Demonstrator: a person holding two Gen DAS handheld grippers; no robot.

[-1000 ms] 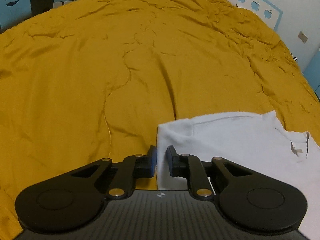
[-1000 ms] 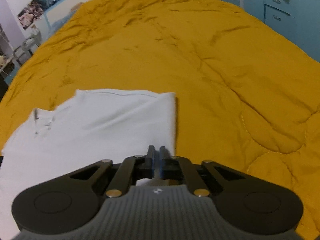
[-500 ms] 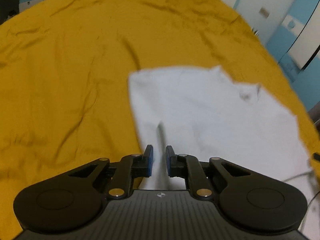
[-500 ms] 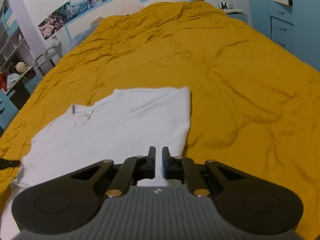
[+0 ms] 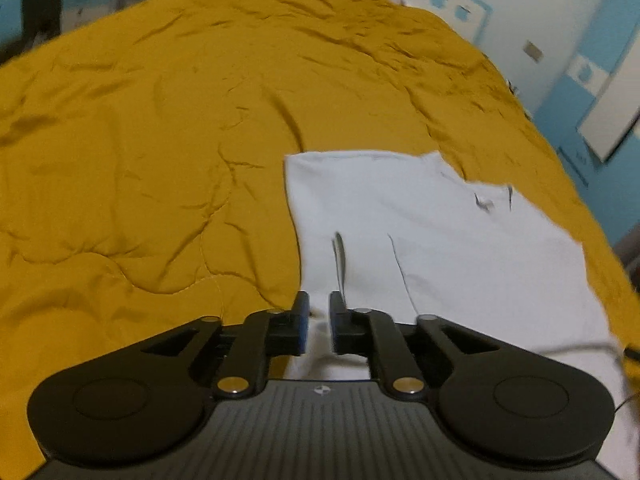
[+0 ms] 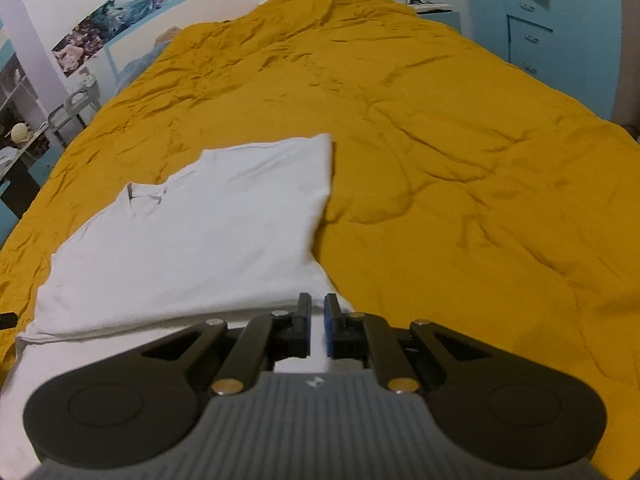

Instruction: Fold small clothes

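Fabric fills both views: a mustard-yellow quilted bedspread [image 5: 160,140], matte and heavily creased, with curved stitch lines running through its padding. On it lies a white T-shirt [image 5: 420,232] of soft, smooth knit, spread mostly flat with its collar and label at the far side. In the left wrist view it sits right of centre, its near part rising towards the camera in two narrow vertical pleats.

The left gripper [image 5: 319,326] is a black plastic claw with curved linkage arms, brass-coloured pivot pins and a ribbed grey body. Its jaws are opening, with a narrow gap between the blue-faced pads; a fold of the white cloth stands in that gap, but the blur leaves it unclear whether the pads press on it.

The right gripper [image 6: 318,326] has the same build — flat black fingers, one pad faced in blue. Its jaws are almost together, and the shirt's near edge [image 6: 240,312] runs up into the slit between them, pinched there and lifted off the bedspread, so that a doubled white layer shows beneath it. The far corner of the shirt [image 6: 324,140] lies square and flat on the yellow cloth.
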